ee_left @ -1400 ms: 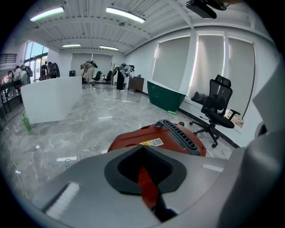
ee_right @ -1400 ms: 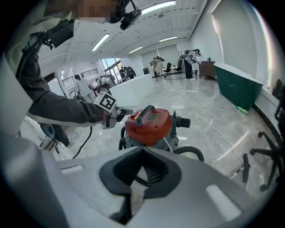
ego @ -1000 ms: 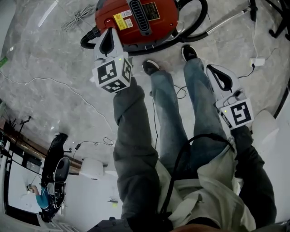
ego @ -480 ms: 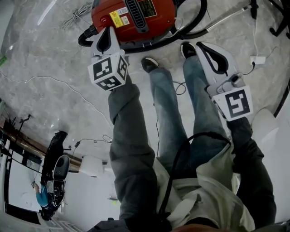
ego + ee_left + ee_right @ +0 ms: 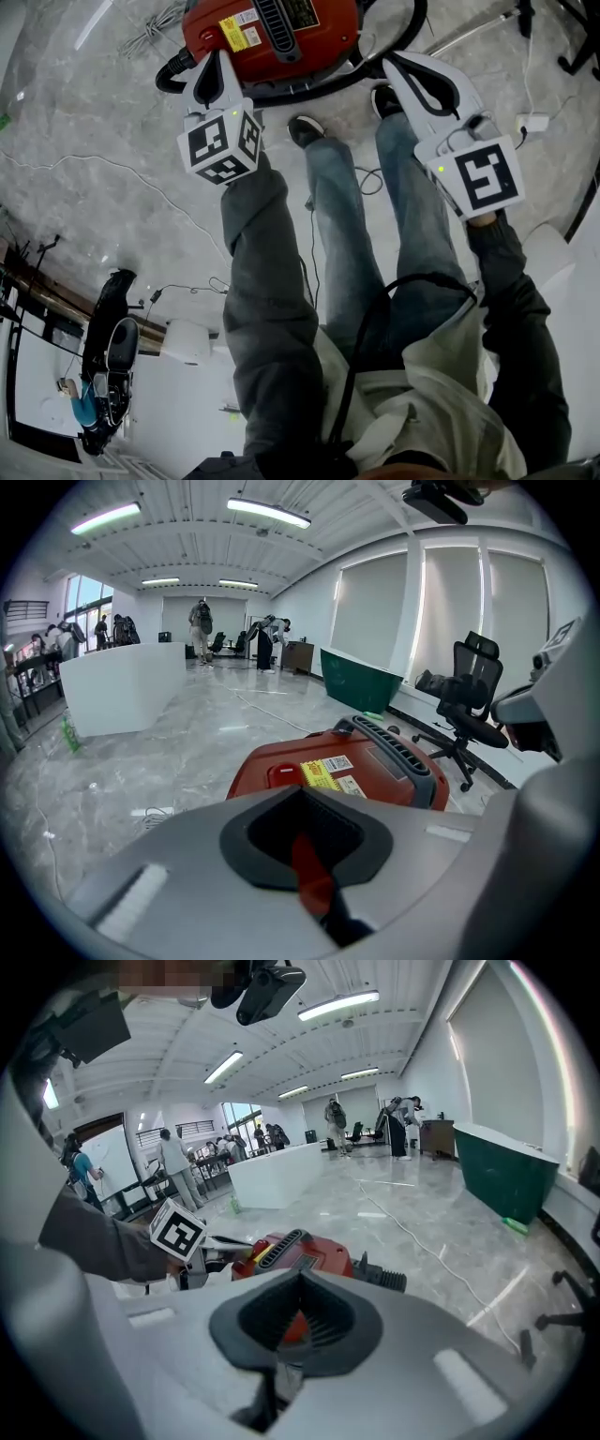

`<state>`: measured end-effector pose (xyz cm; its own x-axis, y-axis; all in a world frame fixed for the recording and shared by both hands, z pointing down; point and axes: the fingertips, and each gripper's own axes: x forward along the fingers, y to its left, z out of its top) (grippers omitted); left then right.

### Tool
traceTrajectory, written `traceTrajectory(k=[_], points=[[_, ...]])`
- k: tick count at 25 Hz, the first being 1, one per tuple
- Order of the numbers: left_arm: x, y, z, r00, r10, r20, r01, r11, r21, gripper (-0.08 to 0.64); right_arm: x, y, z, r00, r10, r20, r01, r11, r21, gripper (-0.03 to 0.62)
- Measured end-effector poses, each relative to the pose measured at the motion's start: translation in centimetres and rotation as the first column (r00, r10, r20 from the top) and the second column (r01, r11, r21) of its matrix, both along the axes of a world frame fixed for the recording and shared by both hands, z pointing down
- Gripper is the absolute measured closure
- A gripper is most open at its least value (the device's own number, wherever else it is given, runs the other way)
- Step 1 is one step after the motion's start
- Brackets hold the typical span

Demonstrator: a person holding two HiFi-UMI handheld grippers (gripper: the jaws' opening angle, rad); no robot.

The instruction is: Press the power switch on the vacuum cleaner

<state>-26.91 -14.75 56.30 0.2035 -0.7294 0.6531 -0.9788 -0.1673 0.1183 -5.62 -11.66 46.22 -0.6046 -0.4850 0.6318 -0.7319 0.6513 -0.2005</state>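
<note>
Your left gripper [image 5: 208, 64], jaws pressed together and empty, points at the red vacuum cleaner's [image 5: 281, 37] 8 o'clock edge, near its power switch [image 5: 284, 774]. Your right gripper [image 5: 398, 66], also closed and empty, sits at 4 o'clock.

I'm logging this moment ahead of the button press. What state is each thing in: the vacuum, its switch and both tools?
vacuum cleaner: upright on the floor, hose attached.
power switch: in clear view, nothing touching it.
left tool: jaws shut, empty, tip over the vacuum's switch end.
right tool: jaws shut, empty, held above the vacuum's other side.
</note>
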Motion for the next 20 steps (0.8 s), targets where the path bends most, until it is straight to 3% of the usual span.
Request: traceTrajectory(k=[16,20], points=[[0.0,-0.1,-0.1,0.999,0.039,-0.017,-0.038,0.999,0.020,0.557,-0.5,0.9,0.9,0.999,-0.032,0.004,0.032,0.999,-0.024,0.591],[0.1,-0.1,-0.2,0.998,0.069,0.016,-0.069,0.998,0.013,0.557,-0.7,0.6,0.8,0.999,-0.032,0.011,0.032,0.999,-0.023,0.591]])
